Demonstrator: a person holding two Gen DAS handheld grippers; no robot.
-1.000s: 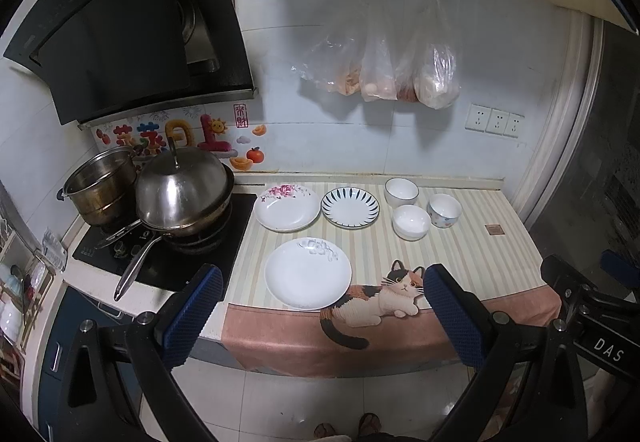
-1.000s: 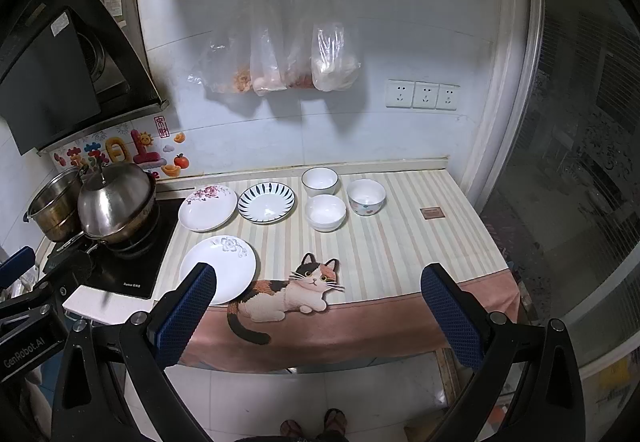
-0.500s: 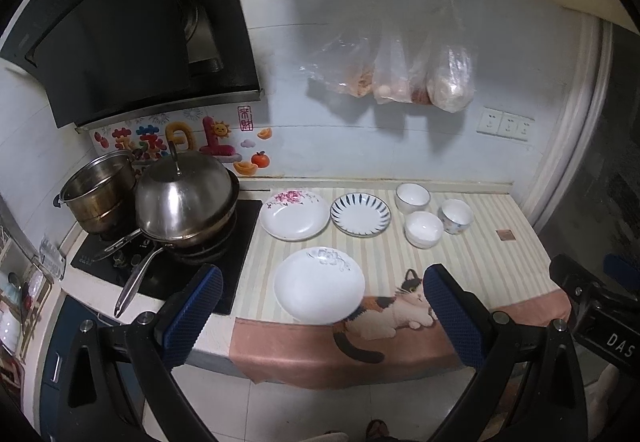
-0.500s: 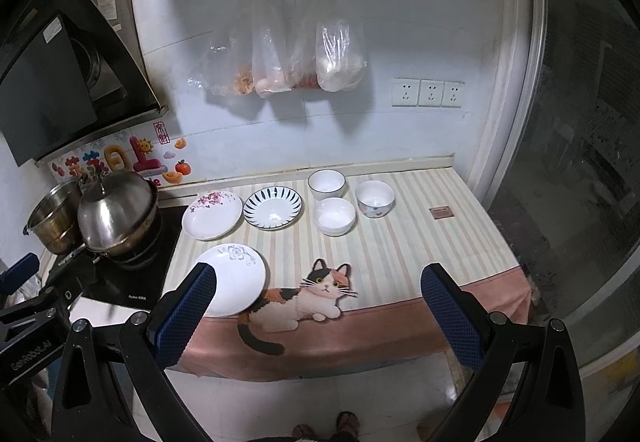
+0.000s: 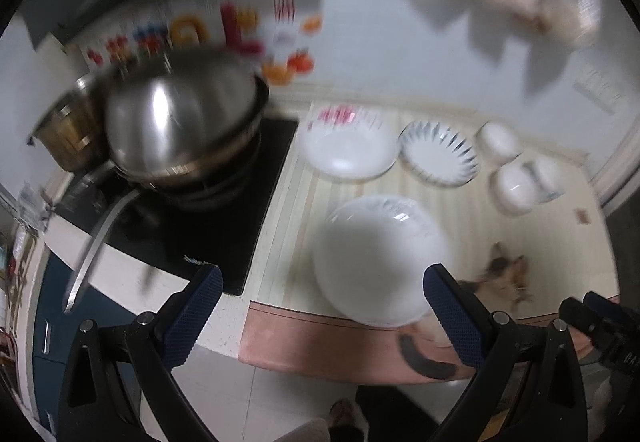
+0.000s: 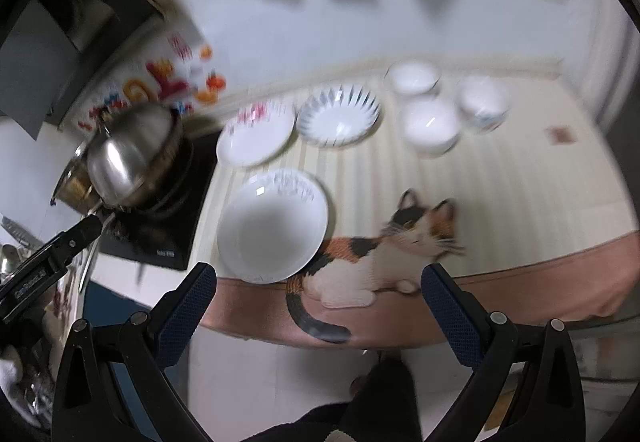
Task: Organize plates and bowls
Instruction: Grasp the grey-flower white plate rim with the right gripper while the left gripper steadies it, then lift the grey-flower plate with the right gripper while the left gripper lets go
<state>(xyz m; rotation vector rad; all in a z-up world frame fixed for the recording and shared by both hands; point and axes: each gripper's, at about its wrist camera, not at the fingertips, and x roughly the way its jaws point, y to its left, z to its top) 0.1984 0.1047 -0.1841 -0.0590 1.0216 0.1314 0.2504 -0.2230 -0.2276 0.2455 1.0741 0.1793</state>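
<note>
Blue-padded left gripper (image 5: pixel 320 316) hangs wide open, angled toward white plate (image 5: pixel 380 258).

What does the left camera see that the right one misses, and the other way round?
Only the left view shows the right gripper's body at its lower right edge, and the full pan handle. Only the right view shows the whole cat picture on the cloth and the left gripper's body at its left edge. Both are blurred, and both show the three plates, nearest one by the counter edge, the three bowls, the lidded pan, and open blue fingers holding nothing.
</note>
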